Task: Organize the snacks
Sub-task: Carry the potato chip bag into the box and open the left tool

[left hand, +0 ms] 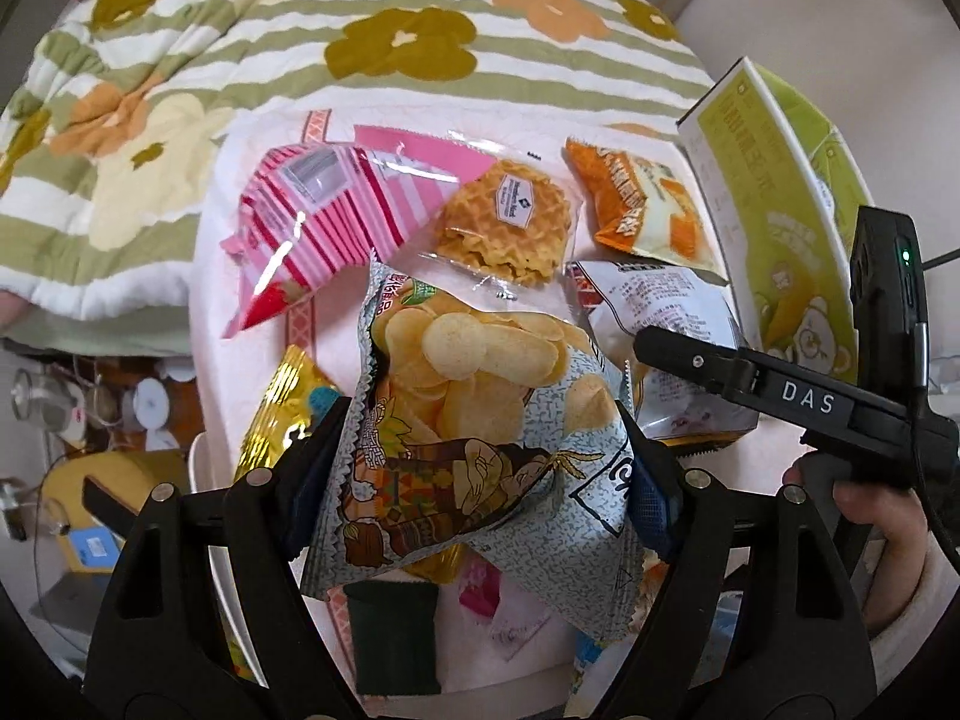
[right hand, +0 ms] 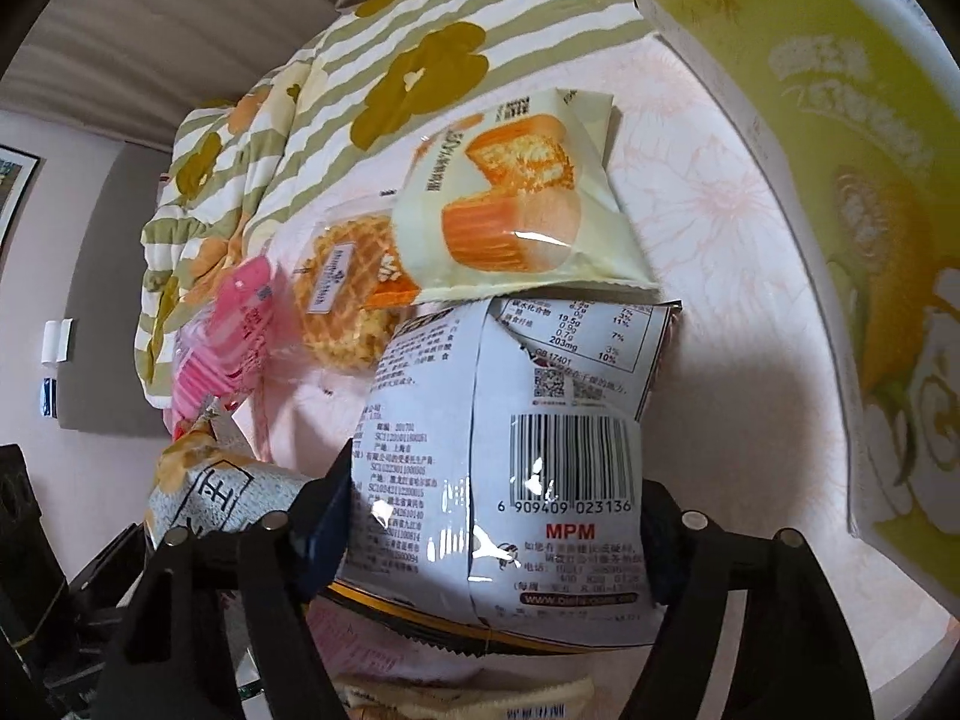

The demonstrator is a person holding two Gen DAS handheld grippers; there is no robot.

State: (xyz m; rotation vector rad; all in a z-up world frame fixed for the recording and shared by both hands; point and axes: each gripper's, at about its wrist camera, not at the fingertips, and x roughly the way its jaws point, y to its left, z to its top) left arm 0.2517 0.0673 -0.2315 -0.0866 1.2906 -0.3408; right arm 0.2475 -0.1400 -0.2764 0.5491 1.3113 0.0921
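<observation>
My left gripper (left hand: pixel 480 450) is shut on a grey potato-chip bag (left hand: pixel 474 420), held above a pile of snacks on a pink-patterned cloth (left hand: pixel 258 372). My right gripper (right hand: pixel 498 516) is shut on a white snack bag with a barcode (right hand: pixel 510 456); this bag also shows in the left wrist view (left hand: pixel 666 312), with the right gripper's finger (left hand: pixel 690 357) on it. Beyond lie a waffle cookie pack (left hand: pixel 507 219), a pink striped bag (left hand: pixel 312 222) and an orange cake pack (left hand: pixel 648 204), which the right wrist view shows too (right hand: pixel 516 204).
A green-and-white box (left hand: pixel 786 198) stands at the right of the pile, close to the right gripper (right hand: pixel 840 180). A gold packet (left hand: pixel 282 420) lies under the chip bag. A floral green-striped quilt (left hand: pixel 300 48) covers the bed behind. Clutter sits low at the left.
</observation>
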